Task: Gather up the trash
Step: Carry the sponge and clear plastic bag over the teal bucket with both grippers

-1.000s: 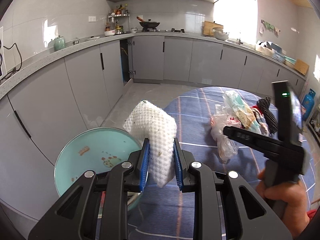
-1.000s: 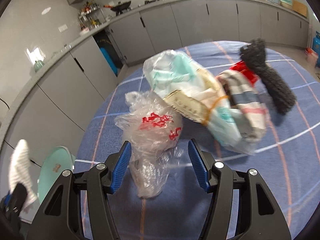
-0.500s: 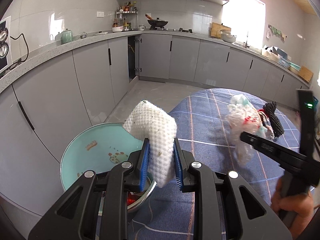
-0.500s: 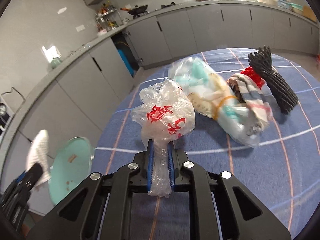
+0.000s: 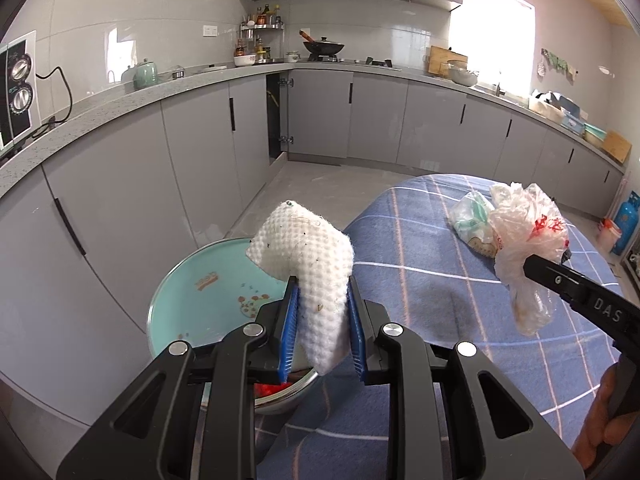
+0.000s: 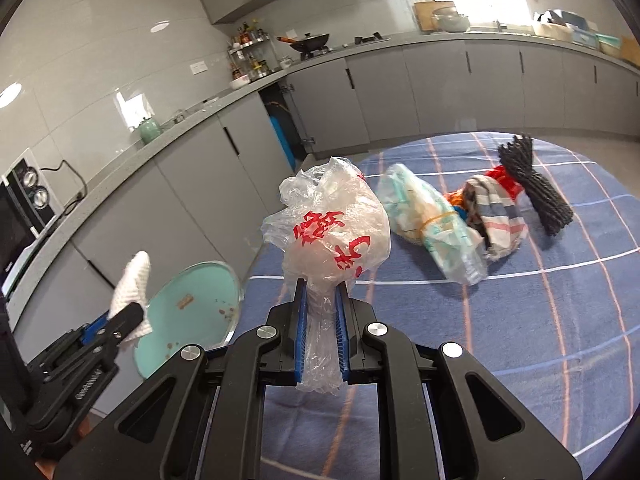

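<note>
My right gripper [image 6: 321,330] is clamped on the crumpled plastic bag [image 6: 334,236], lifted off the table [image 6: 560,320]. My left gripper [image 5: 322,326] pinches the white cloth [image 5: 316,264] above the teal-lidded bin [image 5: 200,284] just ahead-left. I'm mid-carry; next, I'd bring the bag over that bin.

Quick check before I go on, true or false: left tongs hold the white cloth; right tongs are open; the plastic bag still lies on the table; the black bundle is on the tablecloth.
1. The left tongs grip the white cloth. True.
2. The right tongs are open. False: they are shut on the plastic bag.
3. The plastic bag lies on the table. False: it is held up above it.
4. The black bundle lies on the table. True.
</note>
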Tool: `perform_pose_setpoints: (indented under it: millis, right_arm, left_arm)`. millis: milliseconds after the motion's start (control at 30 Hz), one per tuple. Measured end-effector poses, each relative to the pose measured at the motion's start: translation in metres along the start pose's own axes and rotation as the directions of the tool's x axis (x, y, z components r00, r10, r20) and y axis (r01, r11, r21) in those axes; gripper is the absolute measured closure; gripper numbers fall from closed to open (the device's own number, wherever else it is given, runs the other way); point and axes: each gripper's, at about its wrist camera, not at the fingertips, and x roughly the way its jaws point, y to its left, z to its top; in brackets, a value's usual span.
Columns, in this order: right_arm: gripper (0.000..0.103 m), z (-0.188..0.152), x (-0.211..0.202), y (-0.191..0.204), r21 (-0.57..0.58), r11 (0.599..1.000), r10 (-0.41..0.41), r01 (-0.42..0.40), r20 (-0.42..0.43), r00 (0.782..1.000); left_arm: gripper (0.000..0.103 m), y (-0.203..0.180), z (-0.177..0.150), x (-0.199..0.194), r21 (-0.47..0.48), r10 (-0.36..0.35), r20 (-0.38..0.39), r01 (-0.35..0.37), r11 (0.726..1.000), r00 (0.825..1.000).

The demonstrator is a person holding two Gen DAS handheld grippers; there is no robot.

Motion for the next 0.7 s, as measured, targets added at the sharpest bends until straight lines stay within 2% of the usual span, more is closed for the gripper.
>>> perform_pose_setpoints:
  millis: [167,700]
  right_arm:
    - [0.089,-0.003,-0.002,0.021,-0.036,0.999,0.013,-0.013,0.004,1.0]
    - [0.089,-0.015,0.005,0.079,-0.122,0.99,0.073,-0.076,-0.03,0.997]
  left_arm:
    - [0.079,0.011,-0.003,-0.004,0.004,0.049,-0.001,-0.049,0.999,0.999]
    - [0.079,0.051,-0.01,-0.006,-0.059,0.086,-0.012,-0.087,0.995,0.996]
